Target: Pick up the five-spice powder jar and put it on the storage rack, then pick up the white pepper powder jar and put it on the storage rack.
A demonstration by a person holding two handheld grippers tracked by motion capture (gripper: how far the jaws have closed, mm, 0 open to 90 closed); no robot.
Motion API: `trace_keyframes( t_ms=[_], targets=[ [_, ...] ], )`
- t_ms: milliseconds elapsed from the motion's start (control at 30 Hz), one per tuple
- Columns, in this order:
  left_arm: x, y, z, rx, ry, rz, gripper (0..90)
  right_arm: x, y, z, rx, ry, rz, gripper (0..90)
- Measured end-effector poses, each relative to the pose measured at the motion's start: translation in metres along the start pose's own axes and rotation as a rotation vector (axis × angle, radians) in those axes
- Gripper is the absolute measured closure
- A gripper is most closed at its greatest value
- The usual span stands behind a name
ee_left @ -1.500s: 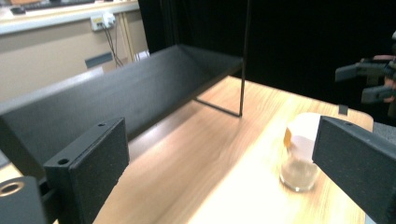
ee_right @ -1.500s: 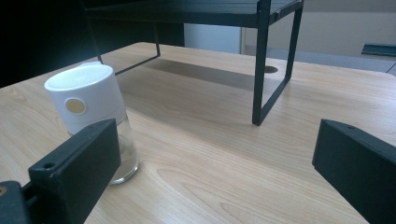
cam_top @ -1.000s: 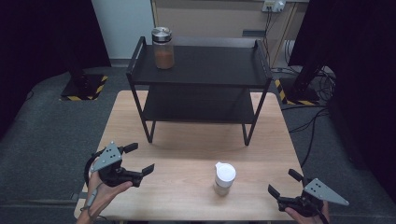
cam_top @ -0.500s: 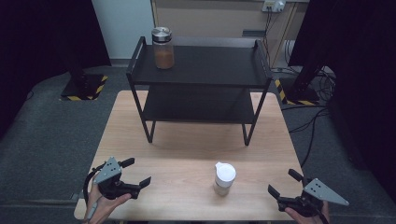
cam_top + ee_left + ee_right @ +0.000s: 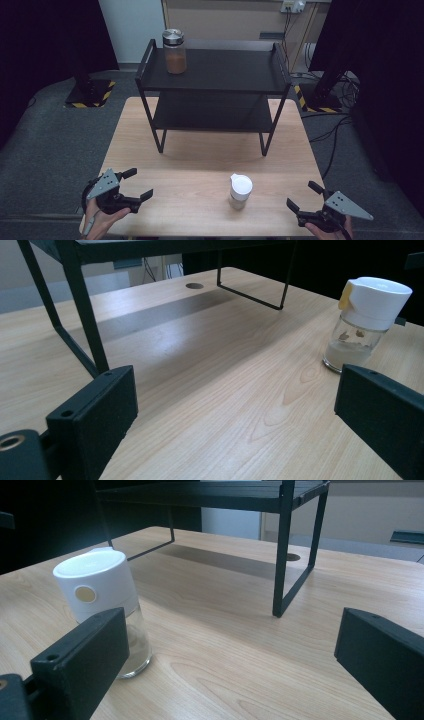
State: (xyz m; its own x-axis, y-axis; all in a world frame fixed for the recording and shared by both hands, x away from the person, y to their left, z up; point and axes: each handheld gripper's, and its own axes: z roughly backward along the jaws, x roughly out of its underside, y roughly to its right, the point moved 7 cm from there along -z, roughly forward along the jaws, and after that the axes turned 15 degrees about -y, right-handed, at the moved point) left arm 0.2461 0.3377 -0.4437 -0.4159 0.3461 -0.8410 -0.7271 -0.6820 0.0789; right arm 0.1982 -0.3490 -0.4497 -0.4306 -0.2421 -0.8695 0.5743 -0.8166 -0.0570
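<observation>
While both grippers' jaws gape empty, white-capped jar point(image 5: 240, 191) between them, black rack point(image 5: 215, 82) at twelve o'clock, brown-filled jar point(image 5: 174, 51) atop.

right hand point(image 5: 327, 231) cut by bottom edge

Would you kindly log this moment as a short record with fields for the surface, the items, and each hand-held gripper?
surface: light wooden table
rack: black two-tier metal shelf at the table's far side
top tier: clear glass jar with brown contents and a metal lid, left end
table item: small glass shaker with a white cap, upright, near edge
left hand-held gripper: open, empty
right hand-held gripper: open, empty
</observation>
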Motion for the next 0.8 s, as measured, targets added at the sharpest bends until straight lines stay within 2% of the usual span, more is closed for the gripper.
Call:
trace_keyframes(
  t_ms=[100,167,267,333,600,800],
  targets=[
    [-0.0008,-0.0018,0.0009,0.013,0.004,-0.030,2.6,0.0001,0.0004,-0.0002,-0.001,0.001,-0.001,1.6],
    [-0.0013,-0.0040,0.0010,0.040,0.007,-0.046,2.7,0.0000,0.0005,-0.0003,-0.003,0.001,0.000,1.6],
    [-0.0007,-0.0081,0.0001,0.085,0.024,-0.042,2.5,0.0002,0.0004,-0.0001,-0.002,0.002,-0.002,1.6],
    [-0.0002,-0.0095,0.0000,0.098,0.034,-0.043,2.3,0.0003,0.0003,0.0002,-0.001,0.003,-0.004,1.6],
    [-0.0007,-0.0067,-0.0001,0.105,0.034,-0.065,2.3,0.0002,0.0006,-0.0002,0.000,0.003,-0.005,1.6],
    [0.0012,-0.0085,0.0009,0.105,0.049,-0.053,2.1,-0.0001,0.0007,-0.0006,-0.004,0.005,-0.003,1.6]
  ],
)
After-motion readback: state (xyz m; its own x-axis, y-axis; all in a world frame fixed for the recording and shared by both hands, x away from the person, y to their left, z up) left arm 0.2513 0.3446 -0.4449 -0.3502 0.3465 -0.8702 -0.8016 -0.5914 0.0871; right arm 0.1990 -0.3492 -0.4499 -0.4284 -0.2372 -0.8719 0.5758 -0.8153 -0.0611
